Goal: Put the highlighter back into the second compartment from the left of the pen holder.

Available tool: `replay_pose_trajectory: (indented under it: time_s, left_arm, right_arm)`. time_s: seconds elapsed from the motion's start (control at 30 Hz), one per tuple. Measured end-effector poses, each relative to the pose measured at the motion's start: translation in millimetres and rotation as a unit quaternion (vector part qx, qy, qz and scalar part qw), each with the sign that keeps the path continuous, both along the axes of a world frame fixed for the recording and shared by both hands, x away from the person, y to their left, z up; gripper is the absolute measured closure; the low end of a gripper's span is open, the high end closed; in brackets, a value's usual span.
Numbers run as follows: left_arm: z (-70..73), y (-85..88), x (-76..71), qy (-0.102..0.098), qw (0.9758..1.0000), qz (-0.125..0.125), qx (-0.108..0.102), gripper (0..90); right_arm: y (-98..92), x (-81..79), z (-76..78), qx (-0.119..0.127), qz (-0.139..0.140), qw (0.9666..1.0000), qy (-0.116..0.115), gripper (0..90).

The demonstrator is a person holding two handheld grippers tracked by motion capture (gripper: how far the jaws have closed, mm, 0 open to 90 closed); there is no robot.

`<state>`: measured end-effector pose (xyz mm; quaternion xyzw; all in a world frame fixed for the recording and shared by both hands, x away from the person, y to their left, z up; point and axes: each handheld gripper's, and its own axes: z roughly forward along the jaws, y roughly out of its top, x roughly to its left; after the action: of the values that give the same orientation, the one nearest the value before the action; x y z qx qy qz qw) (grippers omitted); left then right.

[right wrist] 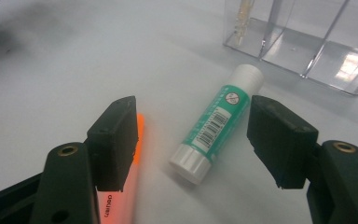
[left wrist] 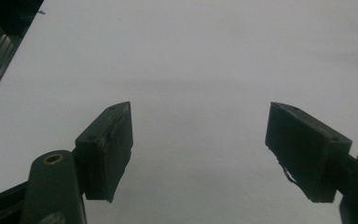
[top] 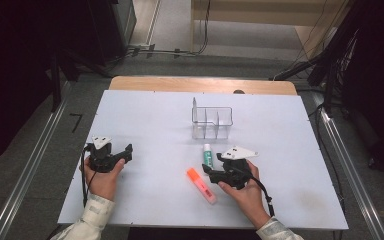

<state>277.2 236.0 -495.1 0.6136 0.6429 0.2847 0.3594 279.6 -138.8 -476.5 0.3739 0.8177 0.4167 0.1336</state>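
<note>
A green and white glue stick [top: 207, 155] [right wrist: 216, 122] lies on the white table, just in front of a clear plastic organizer [top: 211, 122] [right wrist: 303, 39]. An orange highlighter [top: 201, 185] [right wrist: 119, 186] lies nearer the front edge. My right gripper [top: 214, 164] [right wrist: 193, 133] is open, its jaws either side of the glue stick without touching it; the left jaw hides part of the highlighter. My left gripper [top: 128, 151] [left wrist: 198, 144] is open over bare table at the left, nothing between its jaws.
The white table top [top: 145, 130] stands on a wooden table with its far edge [top: 200, 84] showing. Metal rails [top: 35, 160] run along the floor at both sides. Cables [top: 165, 50] lie on the floor beyond the table.
</note>
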Motion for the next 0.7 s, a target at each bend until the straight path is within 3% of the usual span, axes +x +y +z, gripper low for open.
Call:
replay_pose_trajectory:
  time_s: [0.7]
  left_arm:
    - [-0.1,-0.1,0.2,0.001,1.0000,-0.001,0.000,23.5]
  right_arm:
    - [21.1,-10.1,-6.2,-0.012,0.036,0.9993,0.007,32.5]
